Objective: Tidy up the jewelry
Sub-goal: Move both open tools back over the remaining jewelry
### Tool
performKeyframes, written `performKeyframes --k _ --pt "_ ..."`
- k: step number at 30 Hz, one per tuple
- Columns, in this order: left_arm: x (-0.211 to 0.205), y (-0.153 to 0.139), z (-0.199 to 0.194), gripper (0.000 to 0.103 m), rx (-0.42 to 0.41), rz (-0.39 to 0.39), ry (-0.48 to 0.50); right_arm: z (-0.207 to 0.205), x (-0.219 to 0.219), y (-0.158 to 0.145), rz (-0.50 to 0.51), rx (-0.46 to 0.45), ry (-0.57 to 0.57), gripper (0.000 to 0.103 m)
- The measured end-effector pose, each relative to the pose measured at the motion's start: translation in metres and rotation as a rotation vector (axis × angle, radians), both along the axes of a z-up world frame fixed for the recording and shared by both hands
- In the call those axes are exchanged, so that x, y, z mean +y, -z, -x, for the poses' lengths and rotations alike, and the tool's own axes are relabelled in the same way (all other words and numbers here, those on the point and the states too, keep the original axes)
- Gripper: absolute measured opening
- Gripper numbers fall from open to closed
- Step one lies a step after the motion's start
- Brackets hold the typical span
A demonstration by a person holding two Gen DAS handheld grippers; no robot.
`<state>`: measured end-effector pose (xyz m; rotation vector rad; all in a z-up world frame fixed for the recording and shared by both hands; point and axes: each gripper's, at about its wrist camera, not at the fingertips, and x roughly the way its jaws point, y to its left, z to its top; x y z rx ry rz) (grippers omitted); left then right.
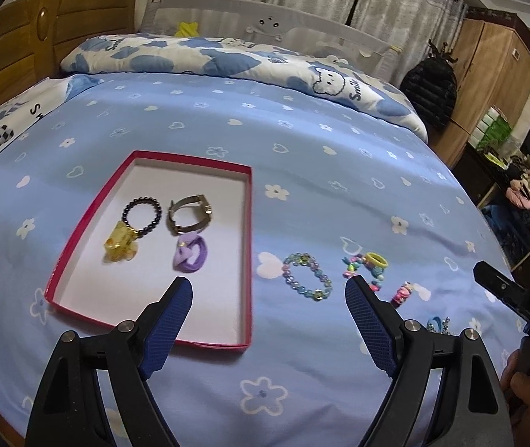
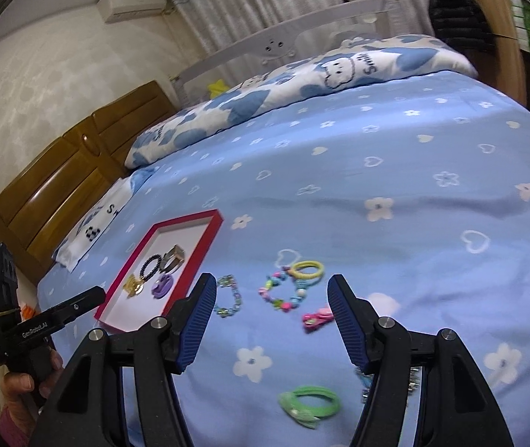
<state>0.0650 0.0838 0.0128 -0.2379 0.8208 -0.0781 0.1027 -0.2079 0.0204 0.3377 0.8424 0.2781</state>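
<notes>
Both grippers — left gripper (image 1: 268,290), right gripper (image 2: 270,290) — hover with jaws spread wide, empty, above the bedsheet (image 1: 302,141).

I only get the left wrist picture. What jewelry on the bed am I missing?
Observer: A green hair tie lies on the bed sheet, close below the right gripper.
Operator: Is that gripper holding anything?
Observer: No, its fingers are spread open with nothing between them.
Operator: Anything on the wall over there?
Observer: An air conditioner is mounted high up.
</notes>
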Motion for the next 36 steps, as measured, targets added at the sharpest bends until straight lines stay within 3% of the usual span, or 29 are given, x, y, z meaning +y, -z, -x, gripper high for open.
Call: performKeyframes --k 12,31,36 --pt "-0.042 0.016 -0.018 0.085 0.057 -0.051 0.083 0.013 -0.030 0.015 0.026 0.034 0.055 0.066" --pt "-0.072 0.062 -0.086 0.085 0.164 -0.087 0.138 -0.014 -0.006 0.066 0.052 0.187 -0.024 0.066" --pt "-0.083 0.078 -0.111 0.085 0.203 -0.136 0.175 -0.027 -0.001 0.080 0.084 0.229 -0.041 0.066"
